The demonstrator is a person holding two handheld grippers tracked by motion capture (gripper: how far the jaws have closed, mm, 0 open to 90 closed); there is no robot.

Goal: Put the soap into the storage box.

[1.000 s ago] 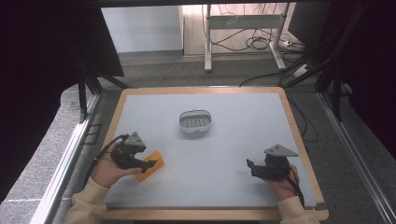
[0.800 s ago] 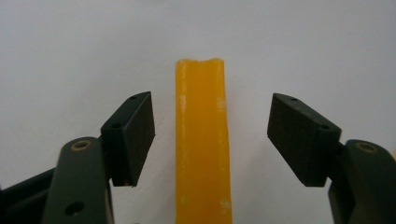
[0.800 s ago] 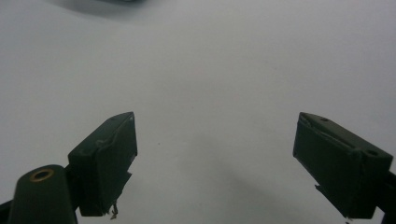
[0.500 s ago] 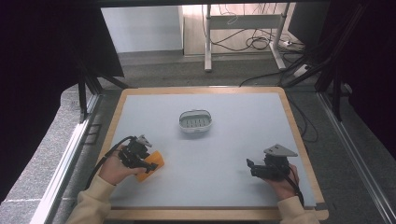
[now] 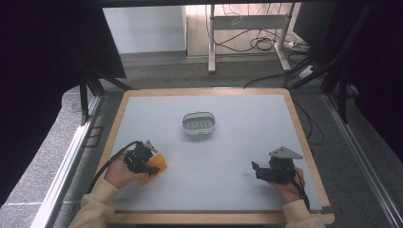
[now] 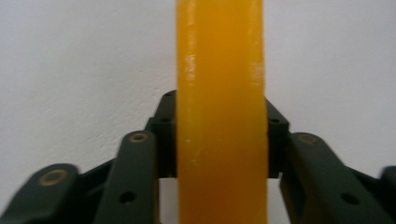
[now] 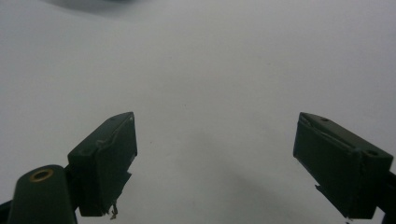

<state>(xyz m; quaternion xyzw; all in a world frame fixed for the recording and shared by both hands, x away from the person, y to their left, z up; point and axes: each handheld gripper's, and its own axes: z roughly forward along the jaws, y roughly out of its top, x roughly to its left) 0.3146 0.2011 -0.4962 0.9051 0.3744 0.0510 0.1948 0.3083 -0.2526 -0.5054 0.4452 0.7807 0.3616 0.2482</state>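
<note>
An orange bar (image 5: 157,166) lies near the table's front left, and my left gripper (image 5: 145,160) is shut on it. In the left gripper view the orange bar (image 6: 219,56) runs straight up between the two black jaws, which press on its sides; my left gripper (image 6: 219,122) hovers over the white surface. A small oval dish (image 5: 198,123) with a slotted floor stands near the table's middle, apart from both grippers. My right gripper (image 5: 256,168) rests at the front right, open, pointing left. In its own view my right gripper (image 7: 217,140) has nothing between the wide-spread jaws.
The white table top (image 5: 237,142) has a wooden rim (image 5: 304,137). Beyond the far edge are a floor with cables (image 5: 256,42) and desk legs. Dark frame posts stand at both sides.
My left gripper has turned and shifted slightly toward the near edge, settling over the orange bar. The right gripper and the dish have stayed put.
</note>
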